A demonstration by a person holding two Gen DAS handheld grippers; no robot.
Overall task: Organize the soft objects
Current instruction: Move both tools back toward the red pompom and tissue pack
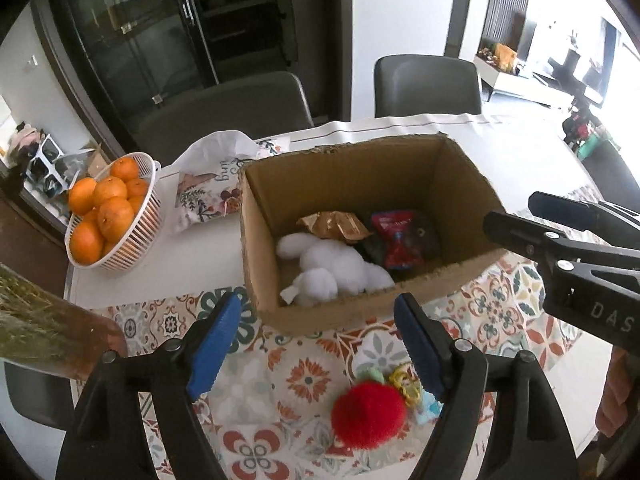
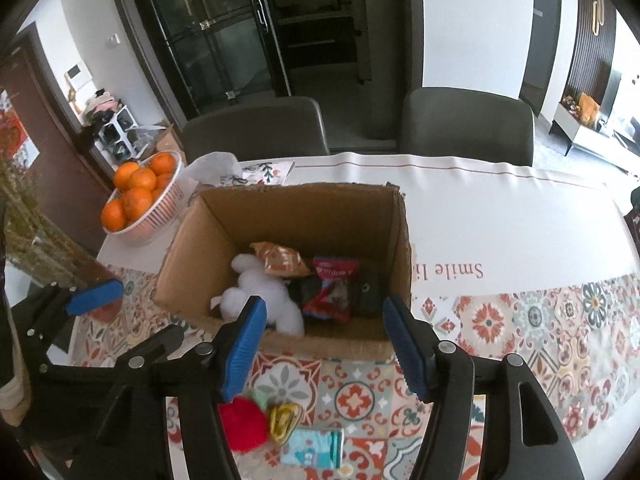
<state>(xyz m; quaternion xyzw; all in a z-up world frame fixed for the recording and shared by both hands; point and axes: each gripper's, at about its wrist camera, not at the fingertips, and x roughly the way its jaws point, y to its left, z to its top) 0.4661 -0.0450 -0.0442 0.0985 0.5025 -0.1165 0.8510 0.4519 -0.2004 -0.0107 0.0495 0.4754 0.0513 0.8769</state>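
An open cardboard box (image 1: 344, 312) (image 2: 280, 200) stands on the patterned tablecloth. Inside lie a white plush toy (image 1: 336, 268) (image 2: 264, 296), a gold packet (image 1: 334, 226) (image 2: 280, 260) and a red packet (image 1: 400, 240) (image 2: 332, 288). A red pom-pom (image 1: 368, 414) (image 2: 244, 424) with a yellow clip (image 1: 406, 386) (image 2: 284, 420) lies on the cloth in front of the box, beside a teal packet (image 2: 314, 448). My left gripper (image 1: 318, 344) is open above the pom-pom. My right gripper (image 2: 324, 346) is open, just before the box's near wall; it shows at the right in the left wrist view (image 1: 508, 216).
A white basket of oranges (image 1: 132, 236) (image 2: 160, 208) stands left of the box. A floral printed bag (image 1: 212, 188) lies behind it. Two grey chairs (image 1: 428, 84) (image 2: 468, 124) stand at the table's far edge. A dried plant bundle (image 1: 44, 324) is at the near left.
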